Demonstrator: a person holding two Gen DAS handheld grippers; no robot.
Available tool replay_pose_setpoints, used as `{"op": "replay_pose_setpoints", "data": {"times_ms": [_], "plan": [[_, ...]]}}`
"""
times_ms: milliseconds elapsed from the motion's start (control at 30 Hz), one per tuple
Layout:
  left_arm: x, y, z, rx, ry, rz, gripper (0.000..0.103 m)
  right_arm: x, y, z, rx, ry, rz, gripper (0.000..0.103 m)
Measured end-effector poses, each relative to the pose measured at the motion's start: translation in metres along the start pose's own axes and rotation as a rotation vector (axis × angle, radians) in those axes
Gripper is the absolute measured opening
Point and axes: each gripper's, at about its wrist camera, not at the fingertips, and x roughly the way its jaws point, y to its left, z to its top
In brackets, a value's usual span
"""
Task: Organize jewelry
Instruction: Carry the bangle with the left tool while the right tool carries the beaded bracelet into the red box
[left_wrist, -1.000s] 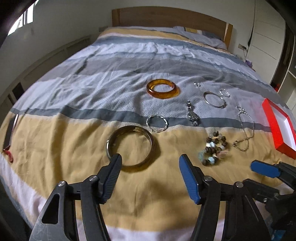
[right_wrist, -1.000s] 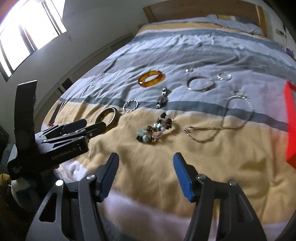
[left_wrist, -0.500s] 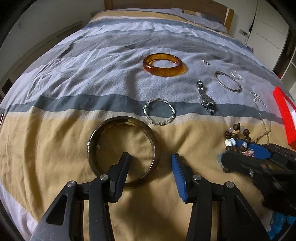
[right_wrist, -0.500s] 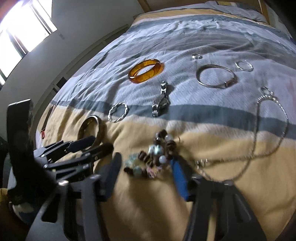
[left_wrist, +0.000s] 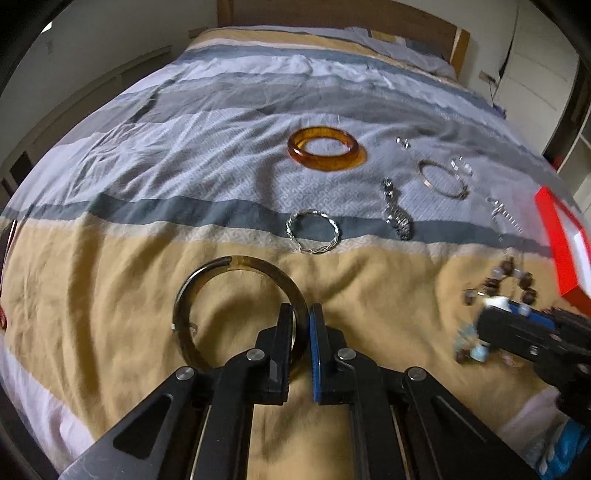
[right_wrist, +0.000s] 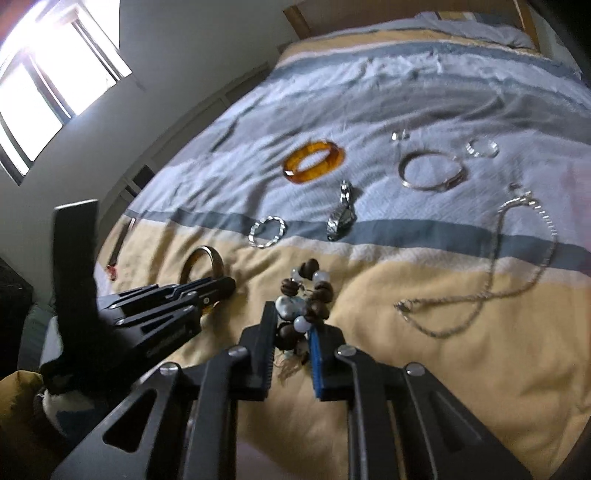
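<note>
Red box at the bed's right edge, cut off by the frame; contents not visible. Left gripper clamped on the near rim of the dark bangle, which lies on the yellow stripe of the bedspread. Right gripper closed around the bead bracelet; its lower beads hidden between the fingers. Chain necklace lies apart, right. Small rings farther back blurred.
</note>
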Motion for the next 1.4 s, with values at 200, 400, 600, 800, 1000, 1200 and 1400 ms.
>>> {"op": "replay_pose_setpoints", "data": {"times_ms": [200, 400, 600, 800, 1000, 1200, 1400], "plan": [[-0.046, -0.014, -0.002, 0.000, -0.052, -0.042, 0.008, -0.056, 0.003, -0.014, 0.004, -0.064, -0.008, 0.015], [-0.090, -0.062, -0.003, 0.078, -0.105, -0.111, 0.008, -0.113, -0.012, -0.035, 0.030, -0.123, -0.038, 0.015], [-0.112, -0.135, 0.000, 0.166, -0.107, -0.239, 0.008, -0.175, -0.051, -0.049, 0.062, -0.177, -0.121, 0.015], [-0.114, -0.236, 0.015, 0.331, -0.095, -0.354, 0.008, -0.222, -0.116, -0.050, 0.102, -0.204, -0.267, 0.015], [-0.105, -0.323, 0.042, 0.429, -0.099, -0.448, 0.008, -0.251, -0.182, -0.035, 0.151, -0.222, -0.391, 0.015], [-0.060, -0.385, 0.062, 0.423, -0.022, -0.540, 0.008, -0.250, -0.236, -0.034, 0.207, -0.198, -0.459, 0.015], [-0.006, -0.414, 0.060, 0.413, 0.057, -0.529, 0.008, -0.226, -0.275, -0.042, 0.250, -0.120, -0.500, 0.015]]}}
